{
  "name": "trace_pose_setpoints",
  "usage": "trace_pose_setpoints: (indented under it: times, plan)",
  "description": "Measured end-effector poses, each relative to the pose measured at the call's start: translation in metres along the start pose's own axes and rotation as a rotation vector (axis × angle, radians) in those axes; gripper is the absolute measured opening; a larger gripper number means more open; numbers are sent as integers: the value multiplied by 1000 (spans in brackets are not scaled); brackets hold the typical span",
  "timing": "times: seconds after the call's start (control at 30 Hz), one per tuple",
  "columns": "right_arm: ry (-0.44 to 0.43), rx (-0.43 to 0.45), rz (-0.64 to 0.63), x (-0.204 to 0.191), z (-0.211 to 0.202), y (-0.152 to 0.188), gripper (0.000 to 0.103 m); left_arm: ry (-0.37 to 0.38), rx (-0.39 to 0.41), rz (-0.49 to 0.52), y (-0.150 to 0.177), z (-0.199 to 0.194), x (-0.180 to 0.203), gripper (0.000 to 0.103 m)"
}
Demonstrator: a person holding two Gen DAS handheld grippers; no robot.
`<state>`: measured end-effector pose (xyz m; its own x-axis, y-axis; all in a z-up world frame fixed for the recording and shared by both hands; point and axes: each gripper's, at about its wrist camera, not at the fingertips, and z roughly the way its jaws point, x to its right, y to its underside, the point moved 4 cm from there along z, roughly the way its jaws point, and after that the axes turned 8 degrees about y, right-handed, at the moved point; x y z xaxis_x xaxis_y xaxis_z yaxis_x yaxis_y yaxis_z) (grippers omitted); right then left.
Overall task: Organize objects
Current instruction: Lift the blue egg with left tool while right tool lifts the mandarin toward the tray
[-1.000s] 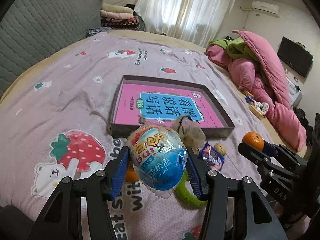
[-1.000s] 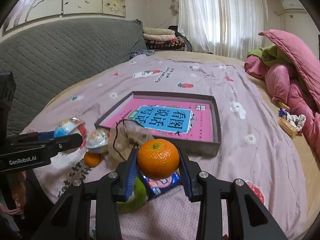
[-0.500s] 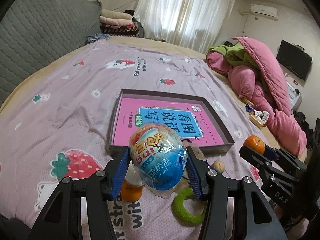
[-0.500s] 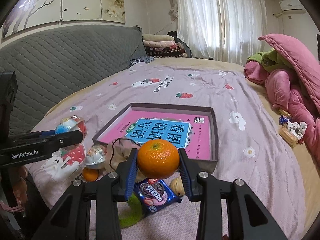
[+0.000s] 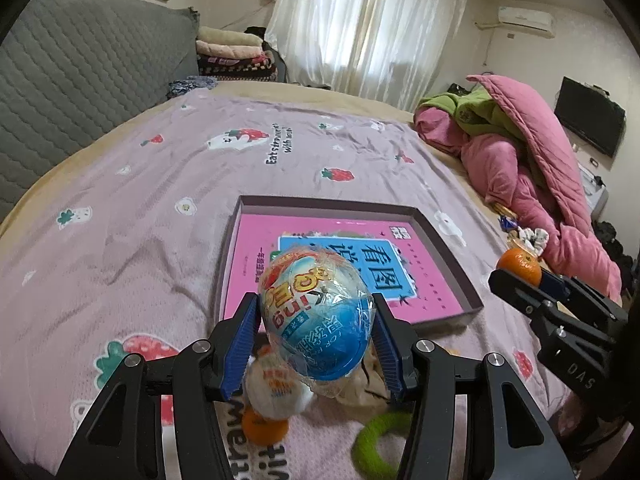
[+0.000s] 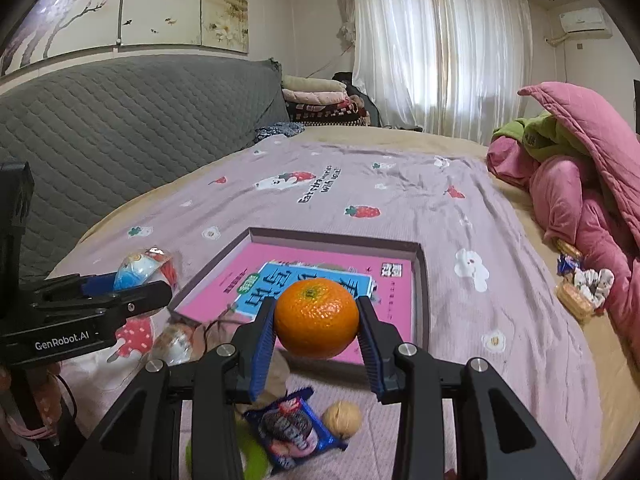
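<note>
My left gripper (image 5: 314,334) is shut on a blue and white wrapped toy egg (image 5: 316,316), held above the bed near the front edge of a shallow box (image 5: 448,258) with a pink book (image 5: 340,268) inside. My right gripper (image 6: 316,340) is shut on an orange (image 6: 317,323), held above the same box (image 6: 420,280). The right gripper also shows at the right in the left wrist view (image 5: 520,276); the left one shows at the left in the right wrist view (image 6: 132,284). Below lie a second egg (image 5: 278,386), a small orange (image 5: 264,428), a green ring (image 5: 380,446), a snack packet (image 6: 294,432) and a walnut (image 6: 342,418).
The bed has a purple strawberry-print sheet (image 5: 140,208). A grey quilted headboard (image 6: 120,120) stands at the left. Pink and green quilts (image 5: 520,152) are heaped at the right, with small snacks (image 6: 580,288) beside them. A mesh bag (image 6: 212,332) lies by the box.
Both grippers have risen and pulled back a little with their loads still held. The box now sits farther ahead, and more loose items show below the fingers.
</note>
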<state>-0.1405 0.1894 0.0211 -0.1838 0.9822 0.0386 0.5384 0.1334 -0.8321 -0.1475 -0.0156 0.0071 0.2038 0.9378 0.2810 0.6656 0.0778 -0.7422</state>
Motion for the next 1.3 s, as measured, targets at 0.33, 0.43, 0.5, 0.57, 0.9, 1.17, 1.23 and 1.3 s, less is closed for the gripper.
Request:
trace_pose_setpoints:
  times: [0.33, 0.43, 0.5, 0.57, 0.9, 1.17, 1.23, 1.3]
  plan:
    - [-3, 18, -19, -1, 21, -17, 39, -14, 22, -21, -18, 22, -11, 56]
    - [3, 14, -27, 0, 28, -20, 39, -23, 20, -18, -22, 31, -13, 56]
    - [9, 13, -35, 1, 32, -21, 39, -26, 16, -17, -24, 36, -14, 56]
    - [16, 10, -44, 2, 37, -24, 39, -27, 9, -16, -27, 42, -14, 56]
    - [34, -8, -40, 16, 65, -32, 39, -53, -21, -12, -33, 73, -20, 56]
    - [25, -94, -38, 19, 94, -11, 39, -45, -73, -54, -29, 101, -28, 56]
    - [20, -110, -41, 18, 99, -7, 39, -51, -85, -52, -27, 107, -28, 56]
    - [17, -118, -51, 15, 103, -4, 39, -56, -96, -54, -25, 111, -29, 56]
